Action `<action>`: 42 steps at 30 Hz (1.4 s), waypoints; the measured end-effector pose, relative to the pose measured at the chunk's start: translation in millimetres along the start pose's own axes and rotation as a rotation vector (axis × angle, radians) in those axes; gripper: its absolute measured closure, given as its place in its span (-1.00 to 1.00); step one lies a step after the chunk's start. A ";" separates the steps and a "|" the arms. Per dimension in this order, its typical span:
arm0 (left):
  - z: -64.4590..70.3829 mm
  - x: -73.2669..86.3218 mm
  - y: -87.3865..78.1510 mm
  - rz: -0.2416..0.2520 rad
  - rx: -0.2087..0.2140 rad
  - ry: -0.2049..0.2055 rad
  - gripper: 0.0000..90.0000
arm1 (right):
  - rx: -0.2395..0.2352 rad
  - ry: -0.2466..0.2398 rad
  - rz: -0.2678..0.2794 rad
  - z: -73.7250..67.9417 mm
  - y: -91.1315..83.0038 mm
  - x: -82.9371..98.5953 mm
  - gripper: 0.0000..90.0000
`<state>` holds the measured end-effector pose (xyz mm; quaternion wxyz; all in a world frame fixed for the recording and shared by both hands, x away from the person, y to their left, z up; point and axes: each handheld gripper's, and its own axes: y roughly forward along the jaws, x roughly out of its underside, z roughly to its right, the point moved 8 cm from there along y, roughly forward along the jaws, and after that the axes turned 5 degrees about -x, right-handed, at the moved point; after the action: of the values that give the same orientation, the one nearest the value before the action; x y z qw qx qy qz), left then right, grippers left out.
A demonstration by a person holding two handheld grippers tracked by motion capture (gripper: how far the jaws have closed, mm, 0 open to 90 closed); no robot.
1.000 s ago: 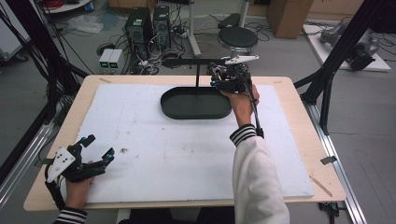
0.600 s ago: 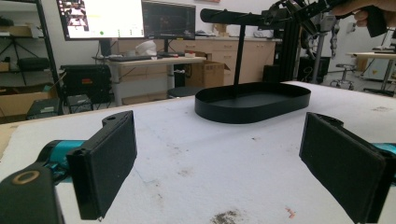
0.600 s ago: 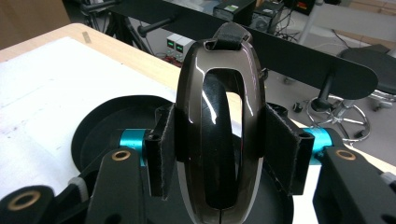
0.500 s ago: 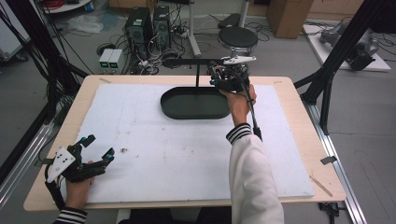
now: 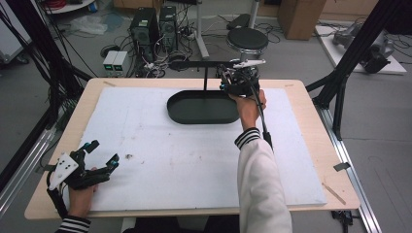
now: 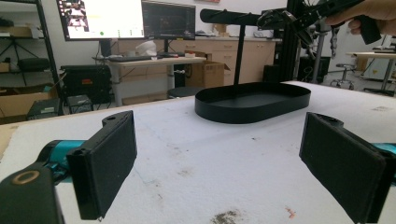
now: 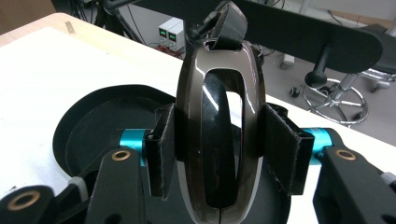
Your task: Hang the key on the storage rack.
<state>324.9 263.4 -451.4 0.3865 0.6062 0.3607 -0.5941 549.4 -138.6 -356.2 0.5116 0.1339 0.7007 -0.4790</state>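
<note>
right gripper (image 7: pixel 219 154) fingers clamp a brown oval ring (image 7: pixel 219 135) above the black tray (image 5: pixel 201 108); left gripper (image 6: pixel 224 163) fingers spread.

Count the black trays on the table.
1. The oval black tray lies at the far middle of the white mat, under the stand's crossbar, beside the right gripper clamping a glossy ring-shaped object.

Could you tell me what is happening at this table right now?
A person works with two handheld grippers. The right gripper is shut on a glossy brown oval ring, held up by the black stand's crossbar, above the black oval tray. The left gripper rests open and empty at the near left of the white mat.
</note>
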 end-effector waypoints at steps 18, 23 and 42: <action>0.1 0.0 -0.1 0.001 0.000 0.004 -0.74 | -0.004 0.035 -0.114 7.1 22.2 26.1 0.07; -0.3 0.0 0.0 0.000 -0.001 0.001 -0.74 | -0.038 0.042 -0.123 6.1 25.1 28.3 0.03; -0.3 0.3 0.9 -0.005 -0.006 -0.001 -0.74 | -0.165 -0.061 0.108 -9.9 -48.1 22.7 -0.99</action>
<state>325.8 263.2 -451.7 0.3870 0.6039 0.3637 -0.5943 501.0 -161.8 -349.5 0.5671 0.1142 0.7134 -0.3954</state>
